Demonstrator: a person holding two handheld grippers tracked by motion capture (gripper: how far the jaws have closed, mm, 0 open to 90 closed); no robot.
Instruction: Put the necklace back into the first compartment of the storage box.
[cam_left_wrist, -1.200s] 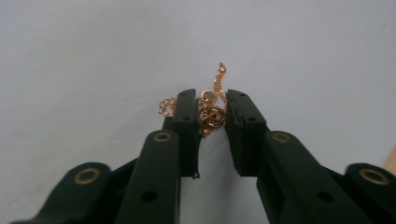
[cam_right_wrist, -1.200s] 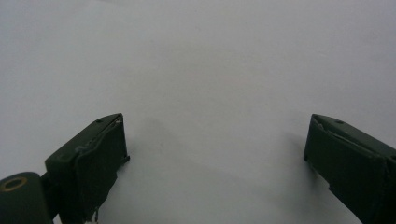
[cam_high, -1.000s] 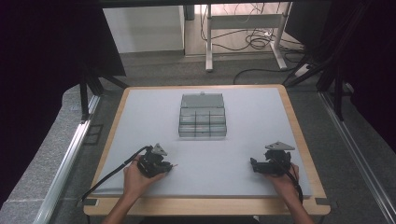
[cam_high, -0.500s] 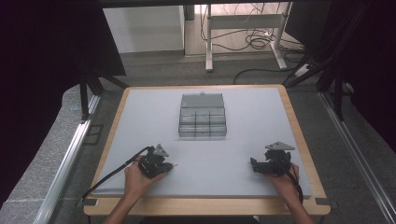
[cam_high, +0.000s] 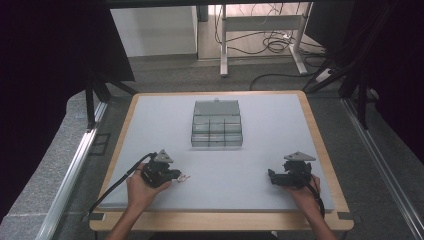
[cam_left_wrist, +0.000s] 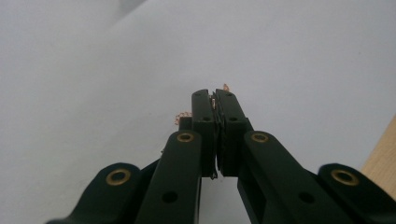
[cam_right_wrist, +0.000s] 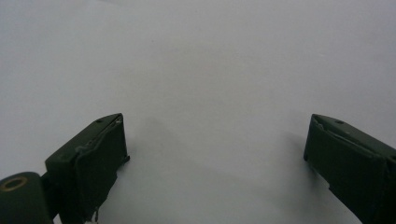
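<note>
My left gripper (cam_high: 176, 176) lies low on the grey mat at the front left, its jaws pressed together. In the left gripper view the left gripper (cam_left_wrist: 215, 93) is shut on a small copper-coloured piece (cam_left_wrist: 225, 87) that pokes out at the tips. More of that copper-coloured piece (cam_left_wrist: 180, 115) shows beside the left jaw. In the high view the small copper-coloured piece (cam_high: 183, 177) rests on the mat just right of the tips. My right gripper (cam_high: 271, 176) rests at the front right, and its own view shows the right gripper (cam_right_wrist: 215, 140) open wide over bare mat.
A clear plastic compartment box (cam_high: 217, 131) with its lid raised stands at the middle of the mat (cam_high: 270, 130), beyond both grippers. A wooden table rim (cam_high: 220, 220) frames the mat. Table legs and cables lie on the floor behind.
</note>
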